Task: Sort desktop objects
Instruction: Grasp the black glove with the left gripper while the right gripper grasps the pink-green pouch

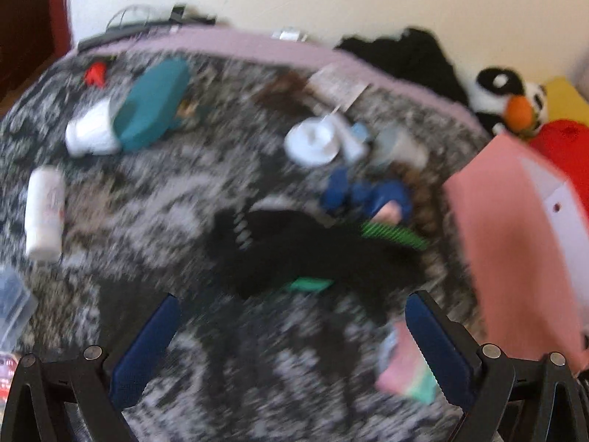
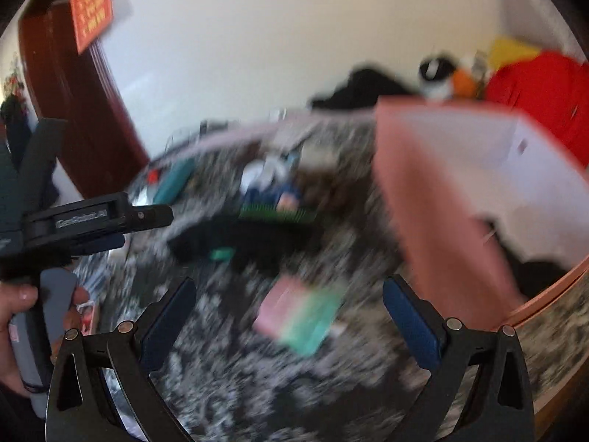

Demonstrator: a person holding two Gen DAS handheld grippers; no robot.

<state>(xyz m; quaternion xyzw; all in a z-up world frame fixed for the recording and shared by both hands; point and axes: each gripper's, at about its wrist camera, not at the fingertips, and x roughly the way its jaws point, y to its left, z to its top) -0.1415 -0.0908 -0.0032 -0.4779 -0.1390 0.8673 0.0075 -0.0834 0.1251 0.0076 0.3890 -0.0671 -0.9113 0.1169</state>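
Both views are motion-blurred. My left gripper (image 1: 292,298) hangs open over a patterned black-and-white tabletop (image 1: 165,221), with nothing between its fingers. Ahead of it lie a black cloth (image 1: 313,258), a green comb (image 1: 394,235), a blue item (image 1: 364,195), a white round tub (image 1: 313,141), a teal case (image 1: 151,107) and a white bottle (image 1: 44,213). A pink-and-green packet (image 1: 405,368) lies by its right finger. My right gripper (image 2: 290,283) is also open, above that packet (image 2: 298,316). A pink box (image 2: 441,202) stands open at the right.
The left gripper (image 2: 147,217), held by a hand (image 2: 22,294), shows at the left of the right wrist view. A panda plush (image 1: 511,99), a red bag (image 1: 563,140) and dark clothes (image 1: 405,55) sit behind the table. A clear plastic box (image 1: 11,309) is at the left edge.
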